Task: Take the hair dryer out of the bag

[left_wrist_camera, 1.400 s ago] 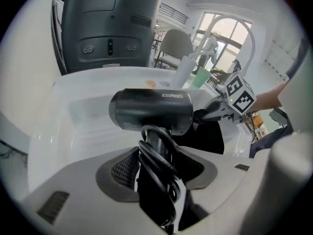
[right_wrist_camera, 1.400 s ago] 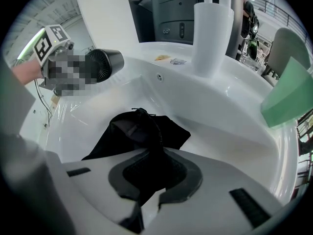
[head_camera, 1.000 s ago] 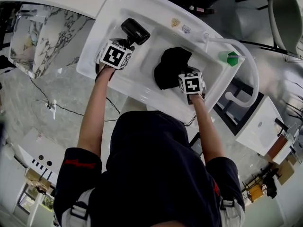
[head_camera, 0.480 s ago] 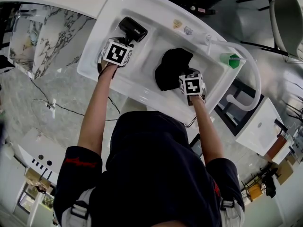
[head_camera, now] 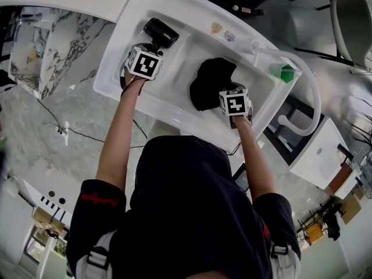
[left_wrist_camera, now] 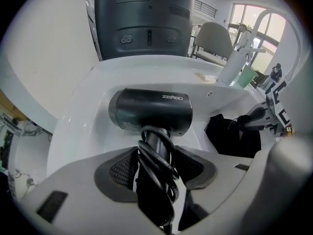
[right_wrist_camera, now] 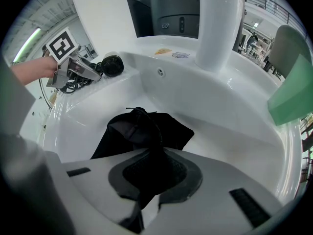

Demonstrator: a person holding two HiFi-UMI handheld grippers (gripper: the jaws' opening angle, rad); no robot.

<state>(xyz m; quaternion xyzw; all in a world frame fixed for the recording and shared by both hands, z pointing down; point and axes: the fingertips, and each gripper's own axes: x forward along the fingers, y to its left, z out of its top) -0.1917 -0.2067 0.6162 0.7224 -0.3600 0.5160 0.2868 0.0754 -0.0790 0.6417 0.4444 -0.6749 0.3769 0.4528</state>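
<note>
Both claws are gripping. At the near rim of the basin [right_wrist_camera: 220, 111], my right gripper [right_wrist_camera: 151, 173] is pinched nearly closed on a fold of the black bag [right_wrist_camera: 142, 131], which lies slack in the basin's middle. Farther off, my left gripper [left_wrist_camera: 156, 165], jaws wide, clamps the hair dryer [left_wrist_camera: 151, 110] by its cord-wrapped handle over the basin's left ledge, clear of the bag. I'd keep squeezing and lay the barrel flat there. Since a second ago the dryer has drifted slightly farther along that ledge; my right hasn't moved.
</note>
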